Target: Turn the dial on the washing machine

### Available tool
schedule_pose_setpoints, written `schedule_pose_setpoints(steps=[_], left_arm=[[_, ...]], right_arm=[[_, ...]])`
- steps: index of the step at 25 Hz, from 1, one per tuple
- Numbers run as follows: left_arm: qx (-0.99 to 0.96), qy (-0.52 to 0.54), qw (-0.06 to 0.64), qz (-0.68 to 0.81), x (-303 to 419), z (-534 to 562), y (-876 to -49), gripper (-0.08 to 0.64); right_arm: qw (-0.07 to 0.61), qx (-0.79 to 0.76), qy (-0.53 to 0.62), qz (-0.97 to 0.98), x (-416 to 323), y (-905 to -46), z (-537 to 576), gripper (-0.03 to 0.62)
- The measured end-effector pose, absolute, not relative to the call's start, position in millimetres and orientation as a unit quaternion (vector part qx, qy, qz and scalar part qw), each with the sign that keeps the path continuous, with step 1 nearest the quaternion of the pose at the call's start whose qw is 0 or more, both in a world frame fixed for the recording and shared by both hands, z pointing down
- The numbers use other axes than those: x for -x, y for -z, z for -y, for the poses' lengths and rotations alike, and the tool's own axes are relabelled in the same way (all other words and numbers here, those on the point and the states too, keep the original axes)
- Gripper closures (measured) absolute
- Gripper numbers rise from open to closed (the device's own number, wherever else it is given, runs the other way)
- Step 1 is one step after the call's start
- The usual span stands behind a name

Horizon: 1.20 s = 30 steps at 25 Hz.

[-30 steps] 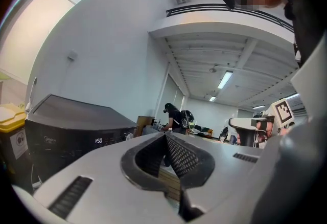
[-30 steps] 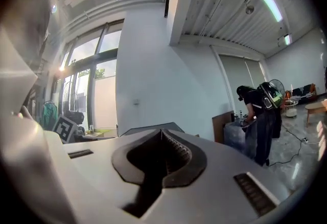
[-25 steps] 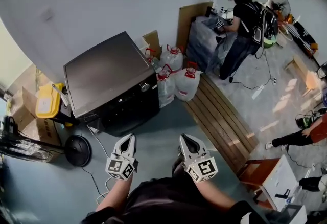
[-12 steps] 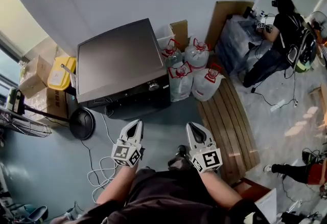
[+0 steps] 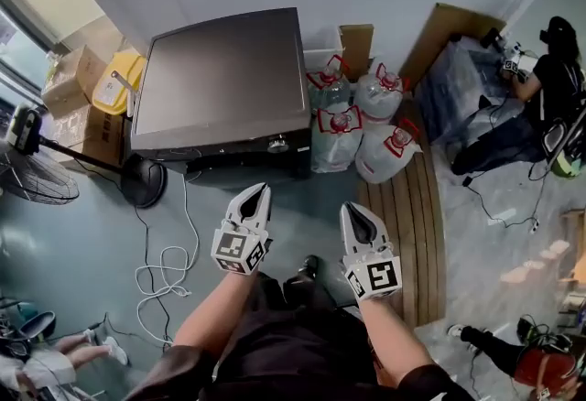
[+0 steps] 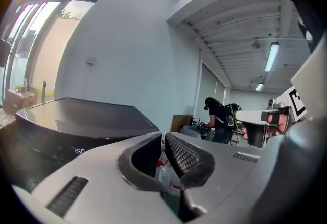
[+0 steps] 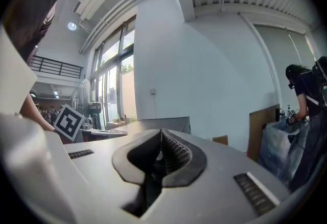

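Head view: both grippers hang short of the dark grey box-shaped washing machine point(image 5: 220, 79).
White left gripper point(image 5: 258, 193) and white right gripper point(image 5: 353, 211): jaws closed, nothing held. Small round silver dial point(image 5: 277, 146) sits on the machine's front panel, apart from both.

Bare floor point(image 5: 302, 207) lies open before the washing machine point(image 5: 224, 79); water jugs point(image 5: 337, 138) crowd its right side.

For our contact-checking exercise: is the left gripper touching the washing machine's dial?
Apart. The head view shows the left gripper short of the dial, with dark front of the washing machine visible between them.
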<state>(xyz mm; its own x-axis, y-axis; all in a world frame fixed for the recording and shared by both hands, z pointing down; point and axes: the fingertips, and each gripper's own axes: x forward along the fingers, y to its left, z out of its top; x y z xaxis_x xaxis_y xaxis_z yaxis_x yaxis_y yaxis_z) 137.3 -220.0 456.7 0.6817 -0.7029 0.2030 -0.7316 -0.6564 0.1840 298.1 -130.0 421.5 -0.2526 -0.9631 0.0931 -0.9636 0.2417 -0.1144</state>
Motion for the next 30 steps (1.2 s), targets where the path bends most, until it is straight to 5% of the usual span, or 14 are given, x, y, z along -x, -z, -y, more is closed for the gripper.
schedule_pose_setpoints(steps=[14,30], left_arm=[[-0.873,-0.071,0.137,0.462,-160.6,308.0,-573.8,0.332],[-0.842,-0.100,0.099,0.521,-176.1,350.8,-625.5,0.229]], right_arm=[[0.018,-0.572,-0.073,0.817,-273.4,-511.9,232.5,0.569],[0.008,-0.580,-0.096,0.809,-275.8,-580.6,259.5,0.569]])
